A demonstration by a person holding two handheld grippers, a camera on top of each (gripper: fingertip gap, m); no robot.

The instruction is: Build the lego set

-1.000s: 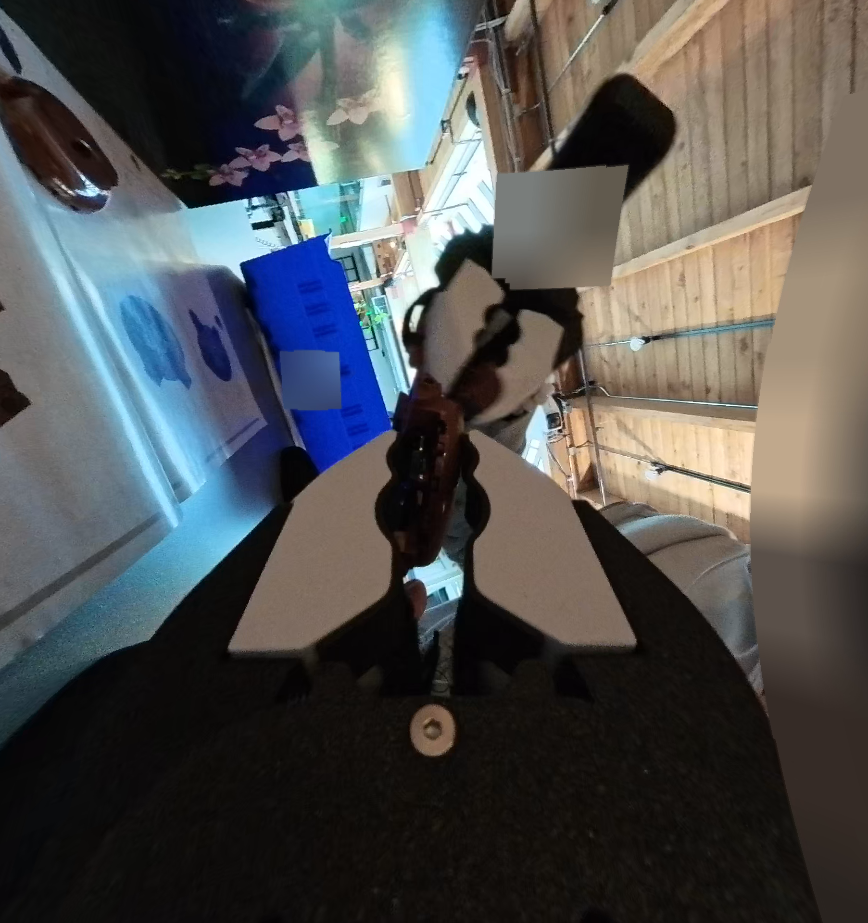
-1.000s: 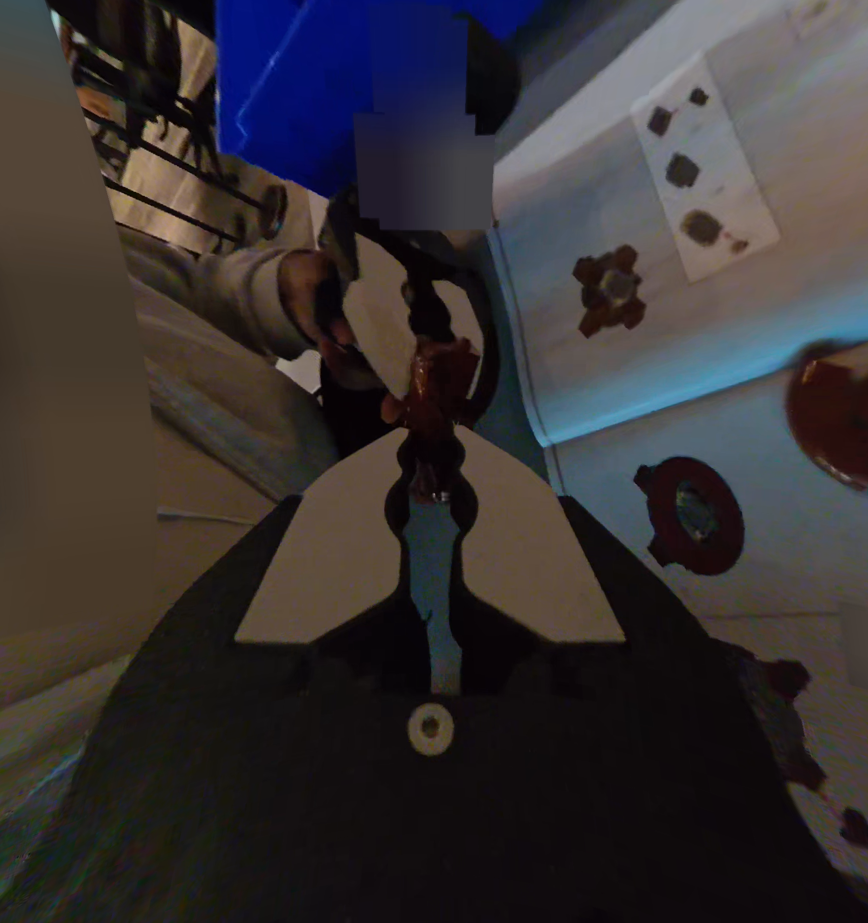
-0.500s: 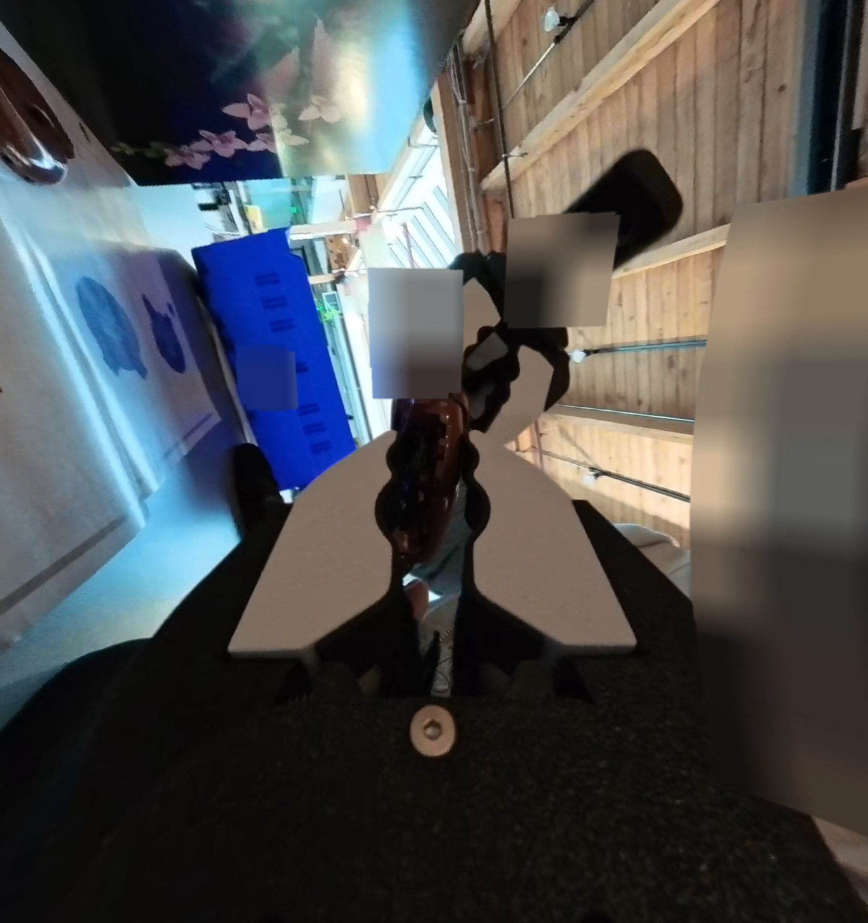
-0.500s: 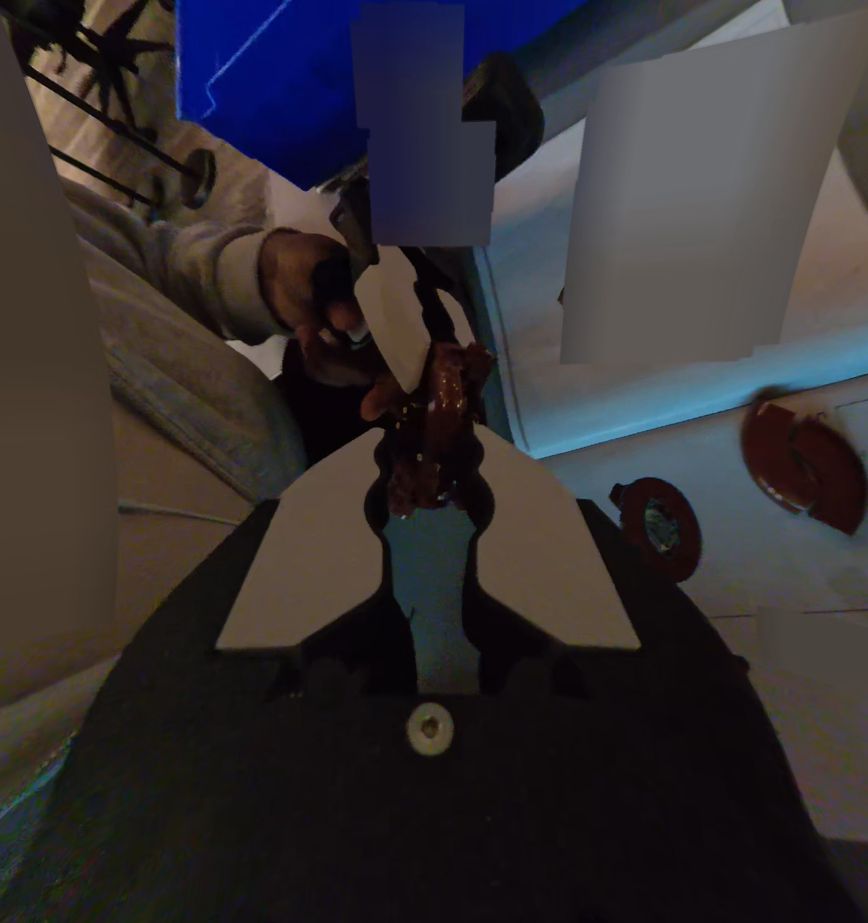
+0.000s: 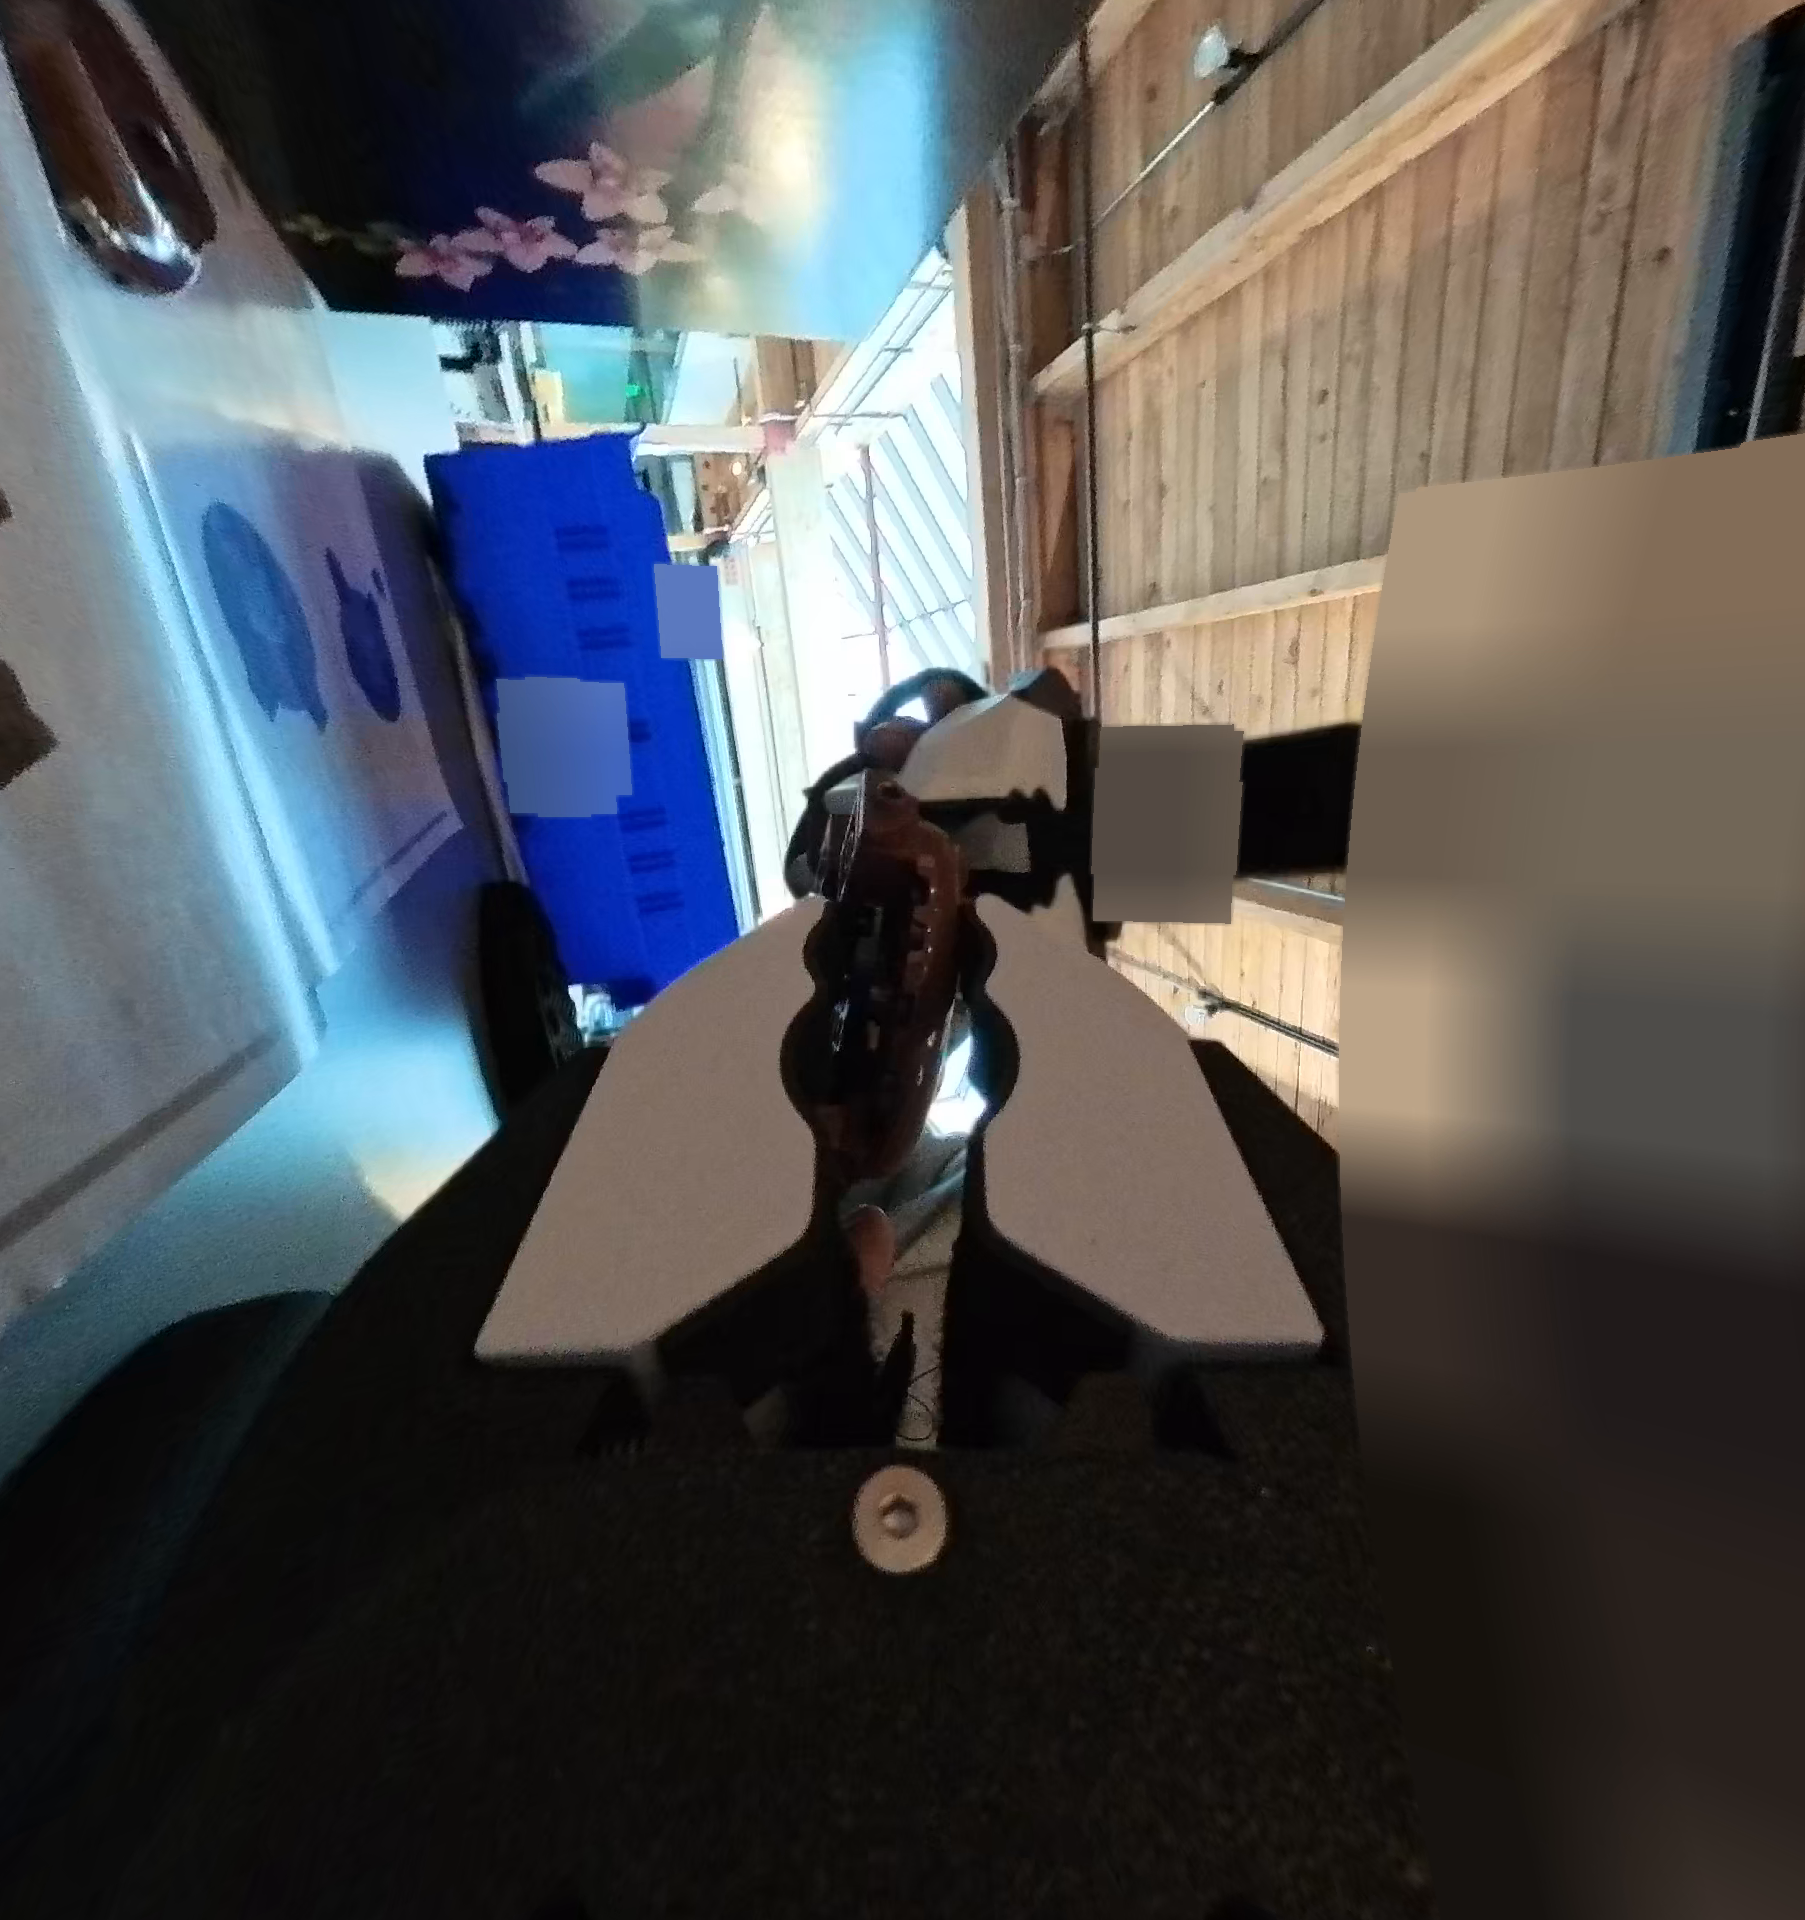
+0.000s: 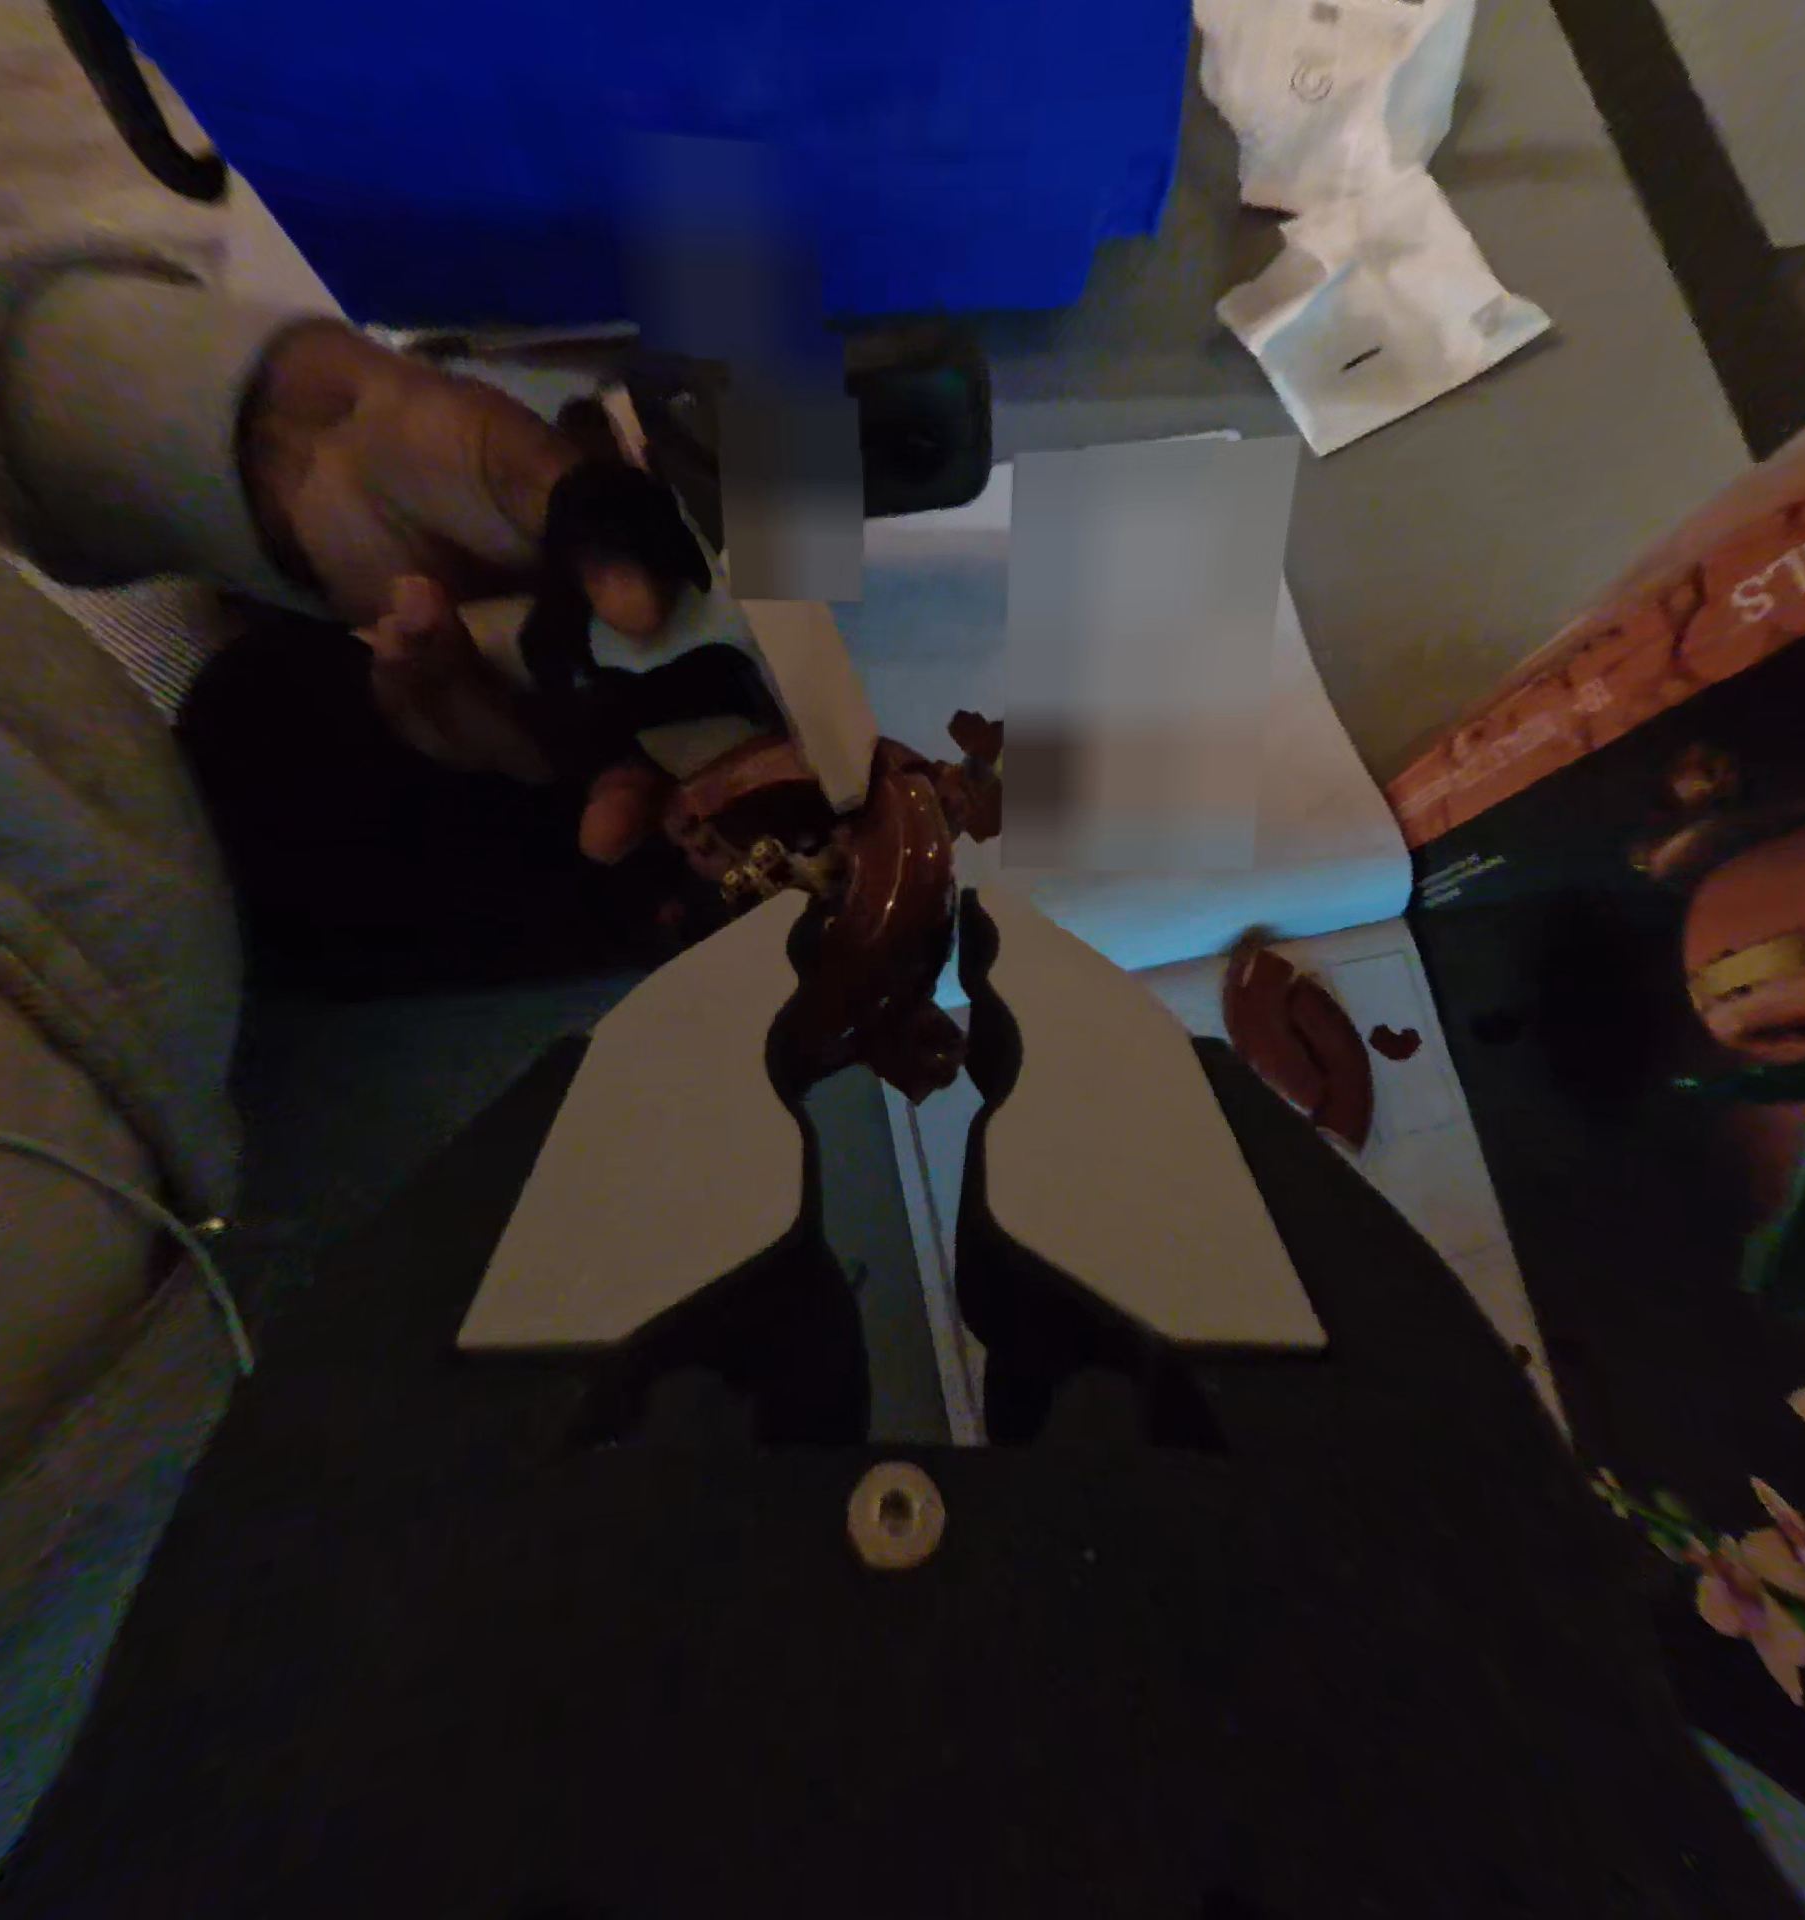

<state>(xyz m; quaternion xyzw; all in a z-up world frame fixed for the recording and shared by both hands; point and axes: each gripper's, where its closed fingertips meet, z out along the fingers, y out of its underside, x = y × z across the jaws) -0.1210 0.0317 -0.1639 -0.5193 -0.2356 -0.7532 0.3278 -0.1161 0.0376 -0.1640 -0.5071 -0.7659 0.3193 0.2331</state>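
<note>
Fingers of both grippers – left (image 5: 893,997), right (image 6: 882,987) – clamp one dark-red brick piece (image 5: 882,987) between them

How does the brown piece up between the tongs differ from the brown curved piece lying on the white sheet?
The piece between the right tongs is up in the air; the curved piece lies flat on the white sheet. The raised one is bulkier, with small pale parts attached; the lying one is a plain split ring. Both are glossy reddish-brown.
</note>
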